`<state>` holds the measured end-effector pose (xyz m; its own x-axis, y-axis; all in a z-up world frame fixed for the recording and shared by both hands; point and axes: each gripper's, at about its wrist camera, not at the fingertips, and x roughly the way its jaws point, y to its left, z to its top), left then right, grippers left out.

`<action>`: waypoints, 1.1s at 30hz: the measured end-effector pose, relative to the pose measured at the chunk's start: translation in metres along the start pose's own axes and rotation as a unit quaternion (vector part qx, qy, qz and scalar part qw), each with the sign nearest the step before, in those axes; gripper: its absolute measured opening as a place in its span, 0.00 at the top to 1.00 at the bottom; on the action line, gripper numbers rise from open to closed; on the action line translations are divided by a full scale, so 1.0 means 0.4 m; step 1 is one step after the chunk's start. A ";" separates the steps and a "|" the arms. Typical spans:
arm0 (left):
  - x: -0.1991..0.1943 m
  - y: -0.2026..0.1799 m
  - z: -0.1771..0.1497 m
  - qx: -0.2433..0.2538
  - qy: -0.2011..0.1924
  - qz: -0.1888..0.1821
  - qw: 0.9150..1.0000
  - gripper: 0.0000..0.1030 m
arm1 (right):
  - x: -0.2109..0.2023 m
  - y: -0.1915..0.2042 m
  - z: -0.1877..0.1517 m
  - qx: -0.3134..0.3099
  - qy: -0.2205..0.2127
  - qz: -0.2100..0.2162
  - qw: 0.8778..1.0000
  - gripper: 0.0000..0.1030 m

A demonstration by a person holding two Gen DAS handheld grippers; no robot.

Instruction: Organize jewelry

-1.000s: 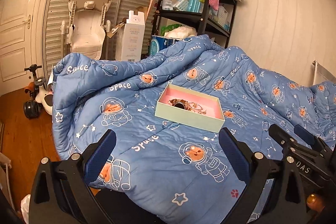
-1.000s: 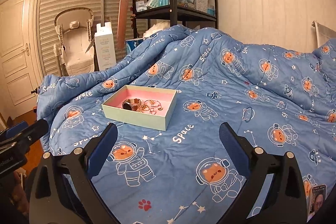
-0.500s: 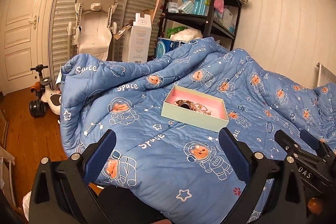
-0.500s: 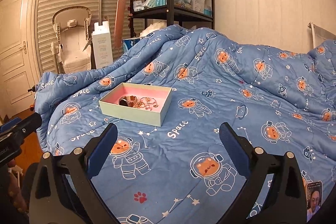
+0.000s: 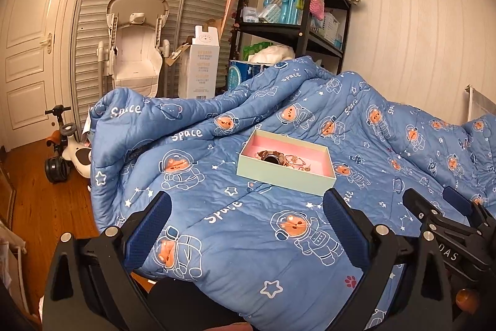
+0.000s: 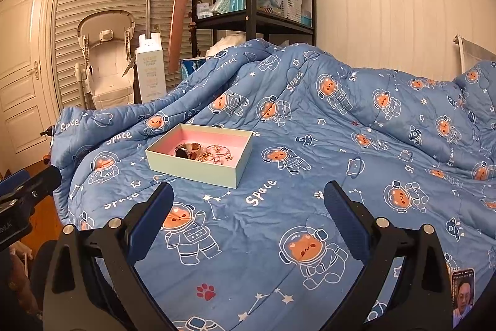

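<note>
Left gripper (image 5: 246, 217) spread wide, nothing between its pads; right gripper (image 6: 248, 207) likewise wide and empty, both held above the blue quilt (image 6: 341, 126) on the bed, well short of the box (image 6: 198, 168). Box: shallow, pale green outside, pink lining, lid absent, resting flat on the quilt. Inside it, jewelry (image 6: 214, 154) in one loose heap: a watch (image 6: 185, 151) with dark face at the left of the heap, gold-toned rings or chains touching it on the right; single pieces too small to separate. No jewelry seen on the quilt outside the box. Judgement: scene fits either a box about to be sorted or a box just filled; the pictures do not settle which. Any further reach would need a narrow, careful pinch, since the pieces are small, tangled and lie on a soft bed that gives. Against the frames a second ago: both views have drawn back and risen slightly, the box sits smaller and farther; contents unchanged
</note>
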<state>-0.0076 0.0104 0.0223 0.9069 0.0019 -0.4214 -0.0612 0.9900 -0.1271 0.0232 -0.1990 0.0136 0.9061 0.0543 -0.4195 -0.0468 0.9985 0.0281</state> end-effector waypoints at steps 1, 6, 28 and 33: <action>0.000 0.000 0.000 0.000 0.000 0.001 1.000 0.07 | 0.000 -0.001 0.000 0.000 0.000 0.000 1.000 0.07; 0.001 0.001 -0.001 0.000 0.001 -0.001 1.000 0.07 | 0.000 -0.001 0.000 0.001 0.000 0.001 1.000 0.07; 0.005 0.005 -0.003 -0.001 0.003 0.000 1.000 0.07 | -0.003 0.002 0.000 -0.001 -0.001 0.001 1.000 0.07; 0.005 0.004 -0.003 -0.001 0.004 -0.001 1.000 0.07 | 0.000 0.005 -0.002 -0.002 0.000 0.001 1.000 0.07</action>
<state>-0.0063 0.0117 0.0202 0.9034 -0.0007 -0.4288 -0.0604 0.9898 -0.1288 0.0225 -0.1970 0.0128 0.9060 0.0565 -0.4195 -0.0508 0.9984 0.0248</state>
